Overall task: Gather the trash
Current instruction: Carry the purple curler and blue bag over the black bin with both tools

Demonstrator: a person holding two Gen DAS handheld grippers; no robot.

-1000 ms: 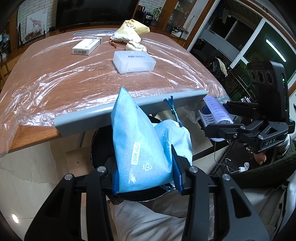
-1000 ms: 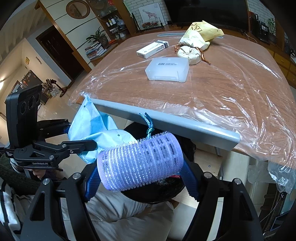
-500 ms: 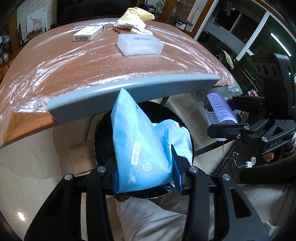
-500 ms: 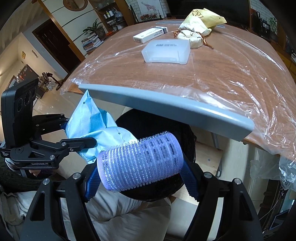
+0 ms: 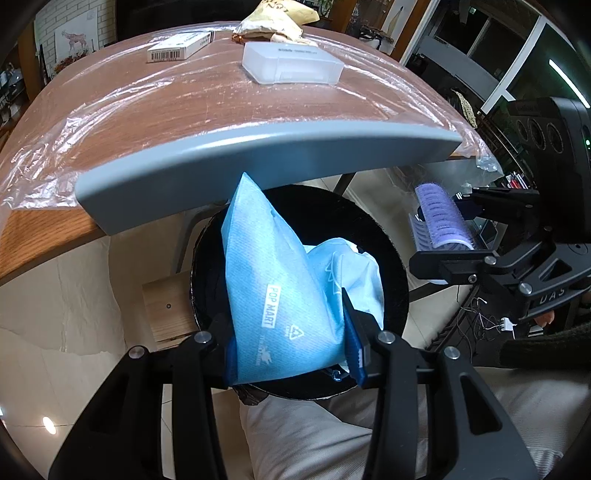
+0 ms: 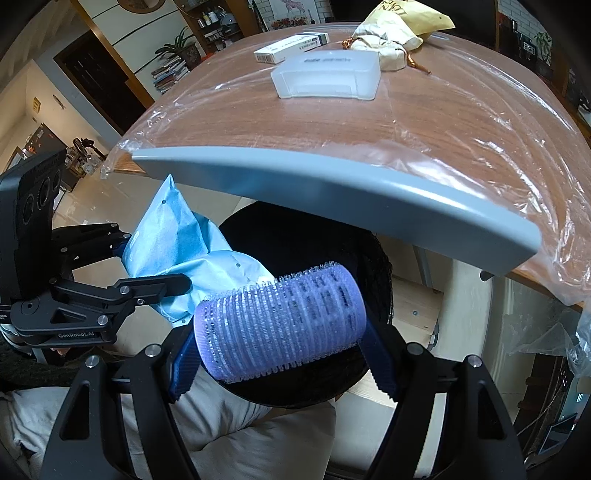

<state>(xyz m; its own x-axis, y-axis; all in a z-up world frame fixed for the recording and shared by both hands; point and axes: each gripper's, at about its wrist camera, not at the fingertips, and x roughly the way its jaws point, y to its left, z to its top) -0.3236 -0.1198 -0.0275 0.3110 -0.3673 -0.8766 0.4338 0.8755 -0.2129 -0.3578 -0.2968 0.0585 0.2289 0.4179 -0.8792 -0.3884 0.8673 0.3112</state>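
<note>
My left gripper [image 5: 291, 343] is shut on a light blue "POP MART" bag [image 5: 269, 295] and holds it over the round black trash bin [image 5: 391, 266] below the table's edge. The bag also shows in the right wrist view [image 6: 177, 243], with the left gripper [image 6: 162, 284] on it. My right gripper [image 6: 280, 354] is shut on a purple hair roller [image 6: 280, 321], held over the bin's [image 6: 306, 243] near rim. The roller shows at the right of the left wrist view [image 5: 439, 218].
A wooden table under clear plastic film [image 5: 184, 99] has a grey edge strip [image 5: 258, 155] above the bin. On it lie a translucent white box [image 5: 291, 66], a white carton [image 5: 177, 50] and crumpled yellow paper bags [image 5: 273, 18]. A pale tiled floor [image 5: 55, 295] lies on the left.
Both grippers have dropped below the table's edge and moved over the bin, still holding the blue bag and the roller. The bin's opening has come into fuller view.
</note>
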